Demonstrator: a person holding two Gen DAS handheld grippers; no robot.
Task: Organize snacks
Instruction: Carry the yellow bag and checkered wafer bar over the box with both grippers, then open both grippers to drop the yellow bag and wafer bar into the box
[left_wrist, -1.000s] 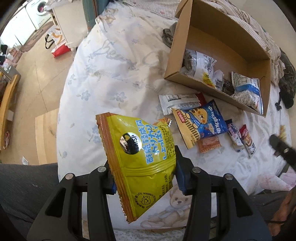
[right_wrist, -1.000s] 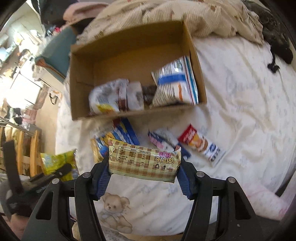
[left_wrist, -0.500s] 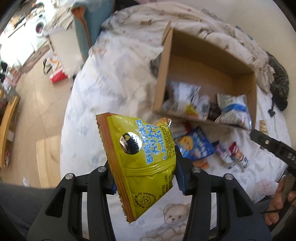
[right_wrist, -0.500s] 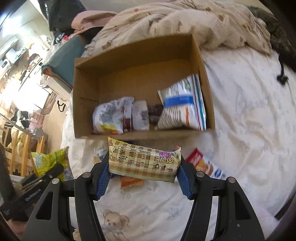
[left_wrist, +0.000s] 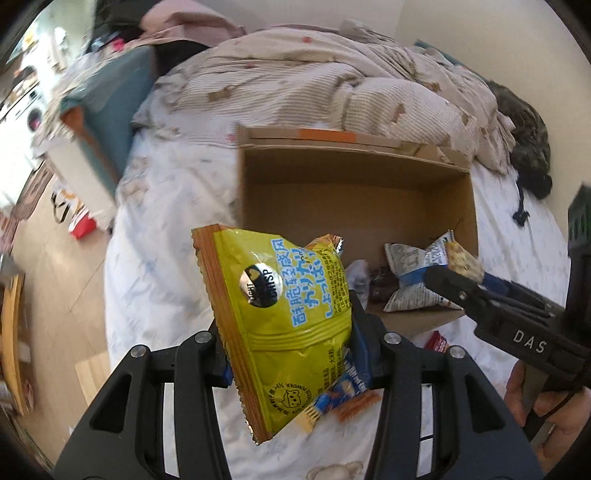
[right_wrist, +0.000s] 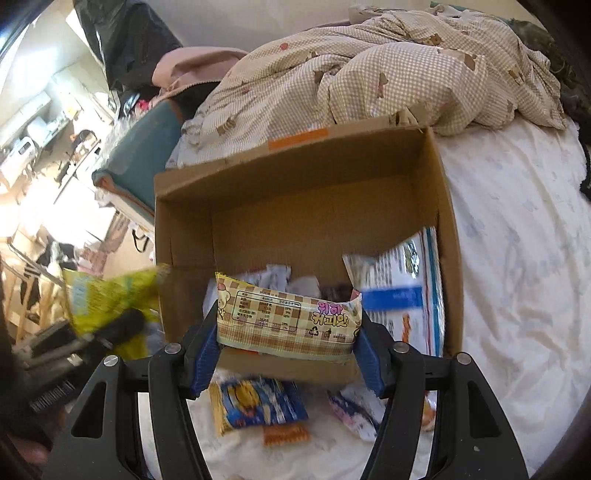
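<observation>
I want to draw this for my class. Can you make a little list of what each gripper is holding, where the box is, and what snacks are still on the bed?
left gripper: jaws shut on yellow bag
right gripper: jaws shut on checked packet, at the box's near wall
box: open cardboard, on the bed
in box: white-and-blue bag, a few small wrappers
still on bed: blue packet, orange packet, others partly hidden
behind box: rumpled blanket

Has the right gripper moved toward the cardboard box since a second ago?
Yes. The right gripper, shut on the checkered packet, has advanced toward the cardboard box; its packet now overlaps the near wall.
</observation>
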